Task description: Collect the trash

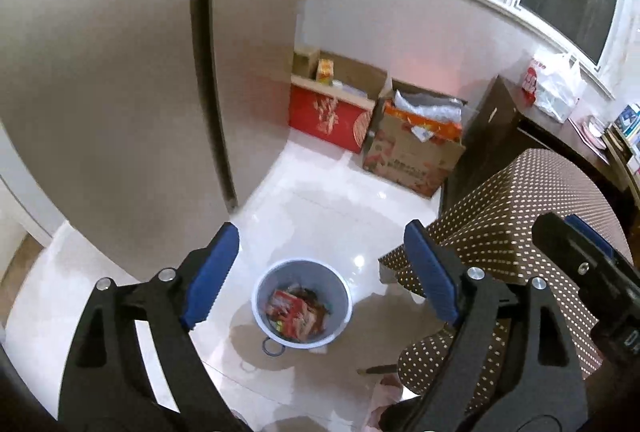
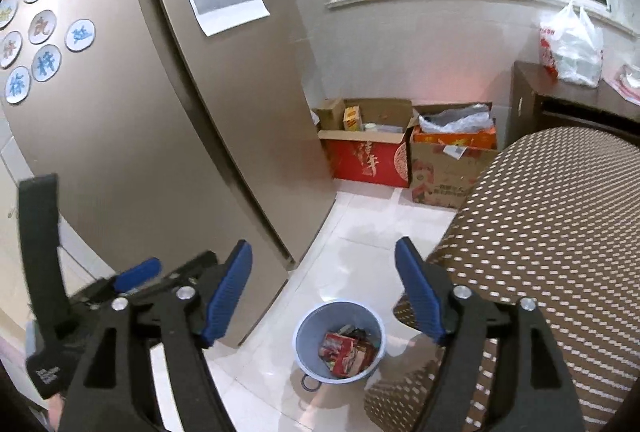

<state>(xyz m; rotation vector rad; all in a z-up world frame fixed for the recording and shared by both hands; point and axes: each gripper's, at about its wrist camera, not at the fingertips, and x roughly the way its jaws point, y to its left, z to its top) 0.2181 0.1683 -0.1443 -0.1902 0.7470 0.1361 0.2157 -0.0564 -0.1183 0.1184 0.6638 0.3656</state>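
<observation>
A pale blue trash bin [image 1: 303, 302] stands on the white tiled floor, with red wrappers [image 1: 294, 313] and other scraps inside. My left gripper [image 1: 322, 272] hangs above it, open, with nothing between its blue pads. The right wrist view shows the same bin [image 2: 340, 342] with the red wrappers [image 2: 344, 348] below my right gripper [image 2: 324, 296], which is also open and empty. The right gripper [image 1: 584, 260] shows at the right edge of the left wrist view. The left gripper [image 2: 132, 282] shows at the left of the right wrist view.
A tall beige fridge [image 2: 168, 135] rises at the left. A table under a brown dotted cloth [image 2: 560, 232] is at the right. Cardboard boxes [image 2: 368, 151] sit on the floor by the far wall. A white plastic bag [image 2: 572, 47] rests on a dark cabinet [image 2: 532, 111].
</observation>
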